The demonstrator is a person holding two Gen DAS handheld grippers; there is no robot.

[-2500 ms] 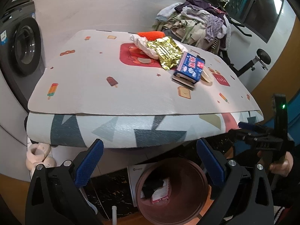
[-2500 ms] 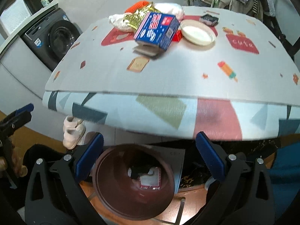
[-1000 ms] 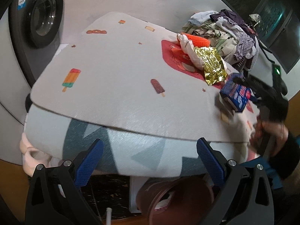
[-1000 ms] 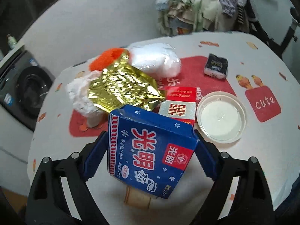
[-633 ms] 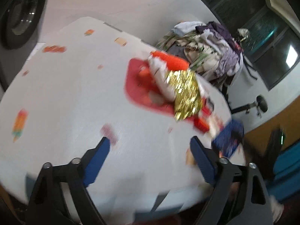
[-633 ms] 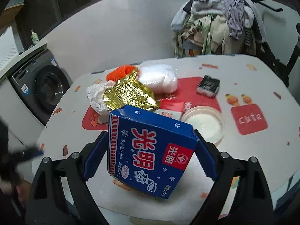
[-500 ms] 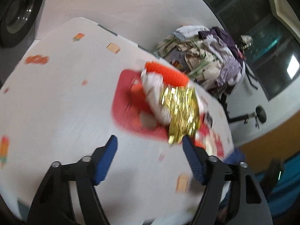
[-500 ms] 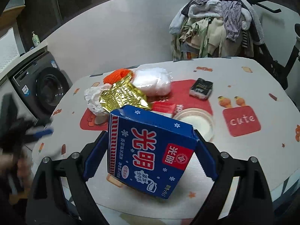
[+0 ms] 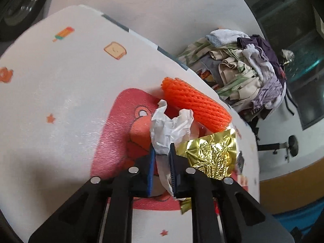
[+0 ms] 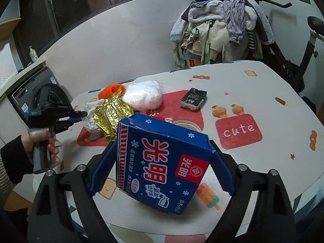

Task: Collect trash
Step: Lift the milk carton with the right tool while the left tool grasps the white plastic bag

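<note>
Trash is spread over the middle of the table [image 10: 253, 93], which is covered with a white cloth printed with red patches and small cartoons. Crumpled white paper [image 9: 170, 129] is pinched between the blue pads of the left gripper [image 9: 162, 156]; its jaws are closing, nearly together, with the paper squeezed between them. From the right wrist view the same left gripper [image 10: 80, 116] is seen at the paper wad [image 10: 89, 115], with the person's left hand [image 10: 40, 141] wrapped round its handle. Gold foil wrapper [image 9: 210, 158] lies just beside the paper, touching it, partly under the left gripper's right finger. Orange foam net [image 9: 194, 105] lies just behind the paper. A white plastic bag [image 10: 144, 96] sits next to the foil.

Blue carton [image 10: 162, 166] is clamped by the right gripper [image 10: 162, 168], held wide, with one blue pad against each side of the box; the carton is tilted and lifted off the cloth. A white round lid [image 10: 187, 124] is partly hidden behind the carton. A small black packet [image 10: 193, 99] lies apart, further back on a red patch. A heap of clothes [image 10: 220, 30] is piled behind the table, and a washing machine [image 10: 30, 97] stands at left.
</note>
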